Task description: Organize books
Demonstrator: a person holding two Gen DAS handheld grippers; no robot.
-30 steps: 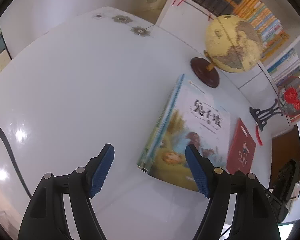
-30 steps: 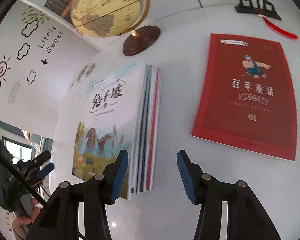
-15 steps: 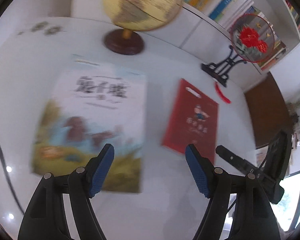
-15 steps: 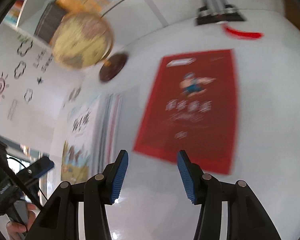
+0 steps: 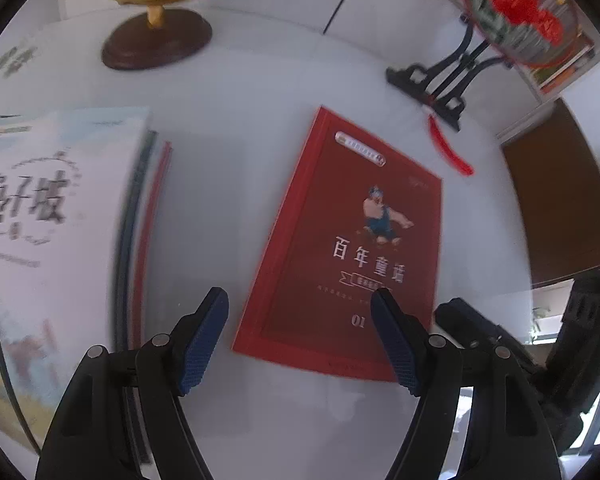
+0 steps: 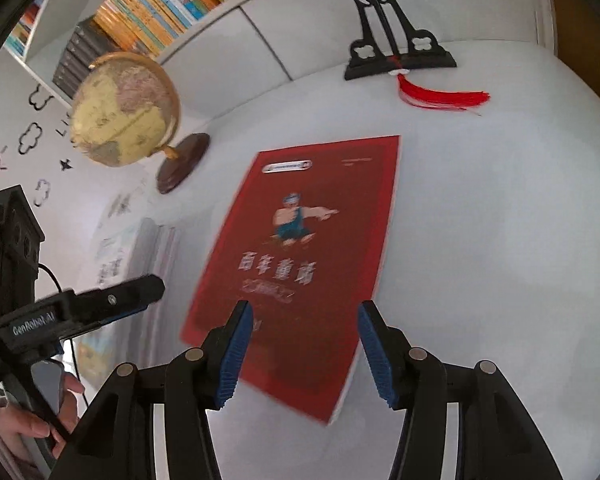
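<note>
A yellow globe (image 6: 124,110) stands on the white table (image 6: 500,240); a black stand (image 6: 396,54) trails a red tassel (image 6: 444,98).

Bright, even daylight in both fisheye views; window light shows at the left wrist view's lower right edge. Motion blur smears the stack of books (image 5: 56,216) and the red book (image 6: 296,264) title in the right wrist view. White table (image 6: 500,240) reads slightly hazy, soft shadows only. Strong barrel distortion, black vignette at the corners. Globe (image 6: 124,108) moderately sharp.

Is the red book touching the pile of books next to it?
Apart. The left wrist view shows bare white table between the red book and the pile of books.
</note>
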